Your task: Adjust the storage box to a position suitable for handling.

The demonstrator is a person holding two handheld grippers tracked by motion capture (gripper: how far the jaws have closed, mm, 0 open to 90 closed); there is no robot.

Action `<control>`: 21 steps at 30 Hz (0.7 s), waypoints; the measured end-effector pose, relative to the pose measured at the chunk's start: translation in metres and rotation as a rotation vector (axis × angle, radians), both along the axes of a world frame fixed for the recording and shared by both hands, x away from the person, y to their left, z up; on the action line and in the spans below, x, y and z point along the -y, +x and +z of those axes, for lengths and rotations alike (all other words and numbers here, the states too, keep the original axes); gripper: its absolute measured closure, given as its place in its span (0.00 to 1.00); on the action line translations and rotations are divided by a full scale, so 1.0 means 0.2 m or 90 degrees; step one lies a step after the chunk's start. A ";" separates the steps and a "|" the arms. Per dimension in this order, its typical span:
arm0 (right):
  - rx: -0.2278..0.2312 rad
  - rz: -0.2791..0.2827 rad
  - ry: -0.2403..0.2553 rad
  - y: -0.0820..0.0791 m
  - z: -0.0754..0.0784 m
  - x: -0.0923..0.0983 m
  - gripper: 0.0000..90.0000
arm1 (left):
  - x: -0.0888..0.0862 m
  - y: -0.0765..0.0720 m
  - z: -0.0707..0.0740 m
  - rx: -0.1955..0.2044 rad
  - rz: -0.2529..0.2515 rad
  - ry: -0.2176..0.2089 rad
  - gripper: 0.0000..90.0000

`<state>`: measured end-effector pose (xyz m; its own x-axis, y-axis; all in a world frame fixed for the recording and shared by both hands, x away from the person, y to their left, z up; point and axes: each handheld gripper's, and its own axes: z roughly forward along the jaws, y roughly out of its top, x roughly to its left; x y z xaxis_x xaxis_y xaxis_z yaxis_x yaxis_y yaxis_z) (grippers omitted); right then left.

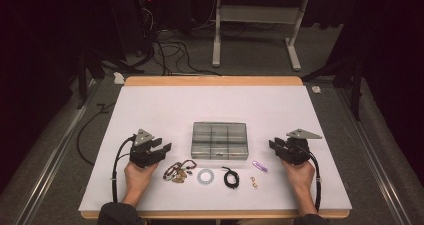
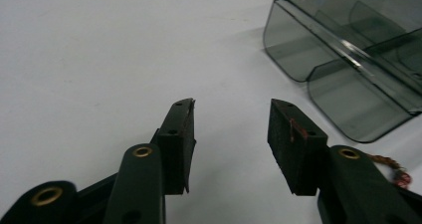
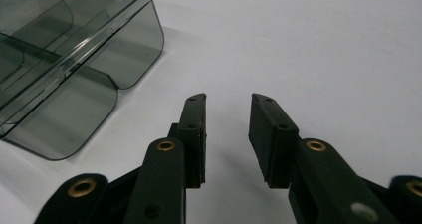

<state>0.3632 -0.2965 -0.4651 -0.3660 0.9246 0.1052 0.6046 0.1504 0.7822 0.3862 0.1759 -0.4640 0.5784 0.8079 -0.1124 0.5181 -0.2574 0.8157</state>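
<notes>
A smoky clear compartment box (image 1: pixel 219 140) with its lid closed lies mid-table. In front of it, in a row, lie a beaded bracelet (image 1: pixel 178 170), a white ring (image 1: pixel 205 176), a coiled black cord (image 1: pixel 230 177), a small gold piece (image 1: pixel 254 182) and a purple clip (image 1: pixel 259 166). My left gripper (image 1: pixel 164 149) rests left of the box, its jaws partly apart with nothing between them (image 2: pixel 231 104). The box (image 2: pixel 348 59) stands to its right, and bracelet beads (image 2: pixel 393 170) peek past its right jaw. My right gripper (image 1: pixel 273 145) sits right of the box, open and empty (image 3: pixel 228 98), with the box (image 3: pixel 74 59) on its left.
The white table top (image 1: pixel 215 105) has a wooden far edge and bare room behind the box and at both sides. Beyond the table, cables and a desk frame (image 1: pixel 255 30) stand on the grey floor.
</notes>
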 end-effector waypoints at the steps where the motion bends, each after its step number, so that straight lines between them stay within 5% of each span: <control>1: 0.001 0.010 -0.007 -0.01 0.01 -0.01 0.81 | 0.00 -0.01 0.00 0.000 -0.006 -0.002 0.64; 7: 0.012 0.029 -0.004 -0.04 0.01 -0.04 0.86 | 0.04 -0.04 0.01 -0.006 -0.037 -0.029 0.73; 21: 0.014 0.060 -0.002 -0.09 0.02 -0.11 0.95 | 0.13 -0.08 0.02 -0.009 -0.100 -0.007 0.87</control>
